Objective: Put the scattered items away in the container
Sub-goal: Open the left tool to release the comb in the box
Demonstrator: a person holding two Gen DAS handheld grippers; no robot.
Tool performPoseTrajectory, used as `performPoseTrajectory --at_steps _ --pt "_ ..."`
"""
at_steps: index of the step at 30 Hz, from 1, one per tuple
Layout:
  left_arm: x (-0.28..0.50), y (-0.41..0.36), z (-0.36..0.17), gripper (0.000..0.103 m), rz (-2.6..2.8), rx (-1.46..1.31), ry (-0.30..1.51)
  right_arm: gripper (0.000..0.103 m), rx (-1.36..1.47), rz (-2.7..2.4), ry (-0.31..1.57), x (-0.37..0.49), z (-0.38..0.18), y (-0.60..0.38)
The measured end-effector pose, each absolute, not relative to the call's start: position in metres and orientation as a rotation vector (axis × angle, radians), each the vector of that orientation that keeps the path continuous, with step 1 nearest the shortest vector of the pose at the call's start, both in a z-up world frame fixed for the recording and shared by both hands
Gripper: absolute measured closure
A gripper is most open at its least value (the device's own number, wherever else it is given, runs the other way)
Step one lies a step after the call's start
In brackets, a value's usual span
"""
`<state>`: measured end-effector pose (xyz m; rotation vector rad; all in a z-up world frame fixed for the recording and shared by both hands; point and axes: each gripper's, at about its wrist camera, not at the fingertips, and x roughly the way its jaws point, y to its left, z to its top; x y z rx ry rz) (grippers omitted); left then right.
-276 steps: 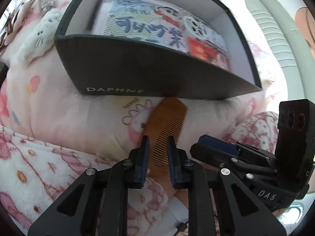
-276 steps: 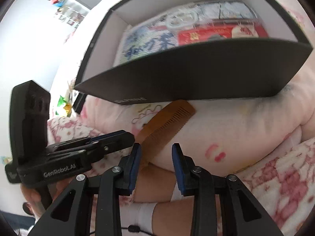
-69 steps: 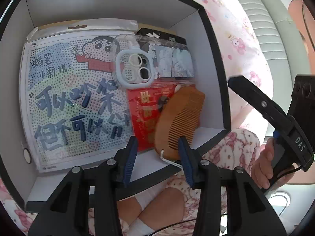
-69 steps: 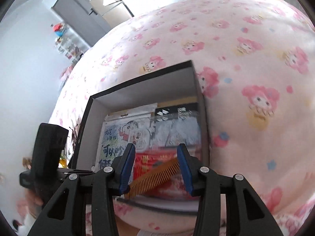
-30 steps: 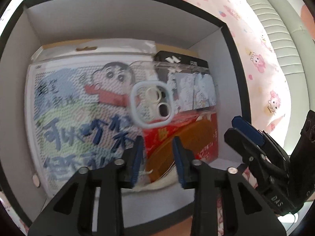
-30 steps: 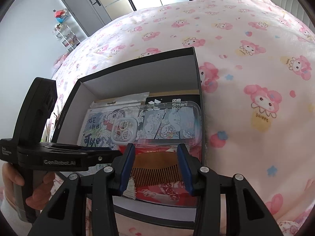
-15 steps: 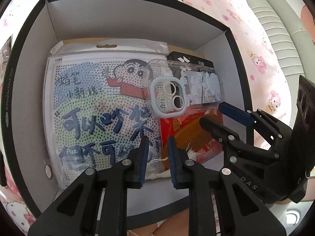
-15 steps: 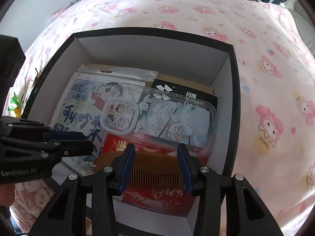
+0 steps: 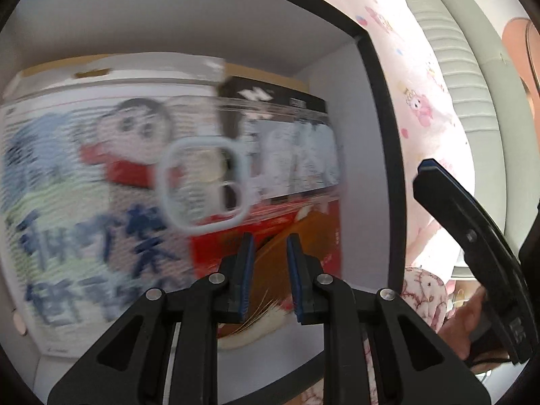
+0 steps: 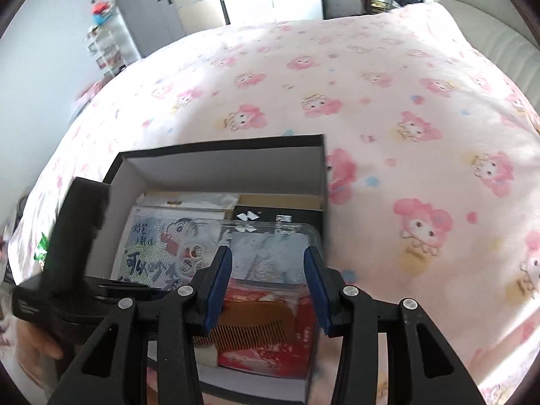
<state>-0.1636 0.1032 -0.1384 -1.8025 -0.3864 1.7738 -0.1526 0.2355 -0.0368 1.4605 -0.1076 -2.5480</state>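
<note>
A wooden comb lies inside the black box on a red packet; it shows blurred in the left wrist view. The box also holds a cartoon bead-art pack, a clear phone case and a black carton. My left gripper hovers just above the comb, fingers slightly apart and holding nothing. My right gripper is open and empty above the box's near right part. Each gripper shows in the other's view.
The box sits on a pink cartoon-print bedspread. A grey padded headboard runs along the right. Cabinets and shelves stand beyond the bed. A green wrapper lies left of the box.
The comb went from the bed in front of the box into the box, onto the red packet. My left gripper has let go and opened slightly. My right gripper has pulled back and tilted up.
</note>
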Motion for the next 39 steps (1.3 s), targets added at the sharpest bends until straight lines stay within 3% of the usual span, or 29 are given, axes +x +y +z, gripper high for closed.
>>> performPoseTrajectory --at_steps 12,16,23,34,37,39 --pt "-0.164 0.142 -0.152 0.085 1.594 -1.825 -0.343 0.063 1.549 -2.509 -0.256 -0.144 -0.056 0.259" --pt "-0.159 0.1 -0.135 0.085 1.702 -1.777 -0.418 0.062 1.543 -2.481 -0.23 -0.135 -0.056 0.251" --pt "-0.139 0.059 -0.137 0.085 1.791 -1.827 -0.382 0.06 1.532 -2.568 -0.016 -0.13 -0.052 0.227" --pt "-0.143 0.089 -0.161 0.084 1.739 -1.799 -0.449 0.06 1.527 -2.518 -0.08 -0.121 -0.057 0.219" --pt "-0.162 0.117 -0.152 0.078 1.904 -1.731 -0.321 0.06 1.539 -2.528 -0.077 -0.117 -0.058 0.218" --pt "-0.151 0.112 -0.132 0.059 2.028 -1.668 -0.242 0.059 1.519 -2.588 0.006 -0.113 -0.052 0.214"
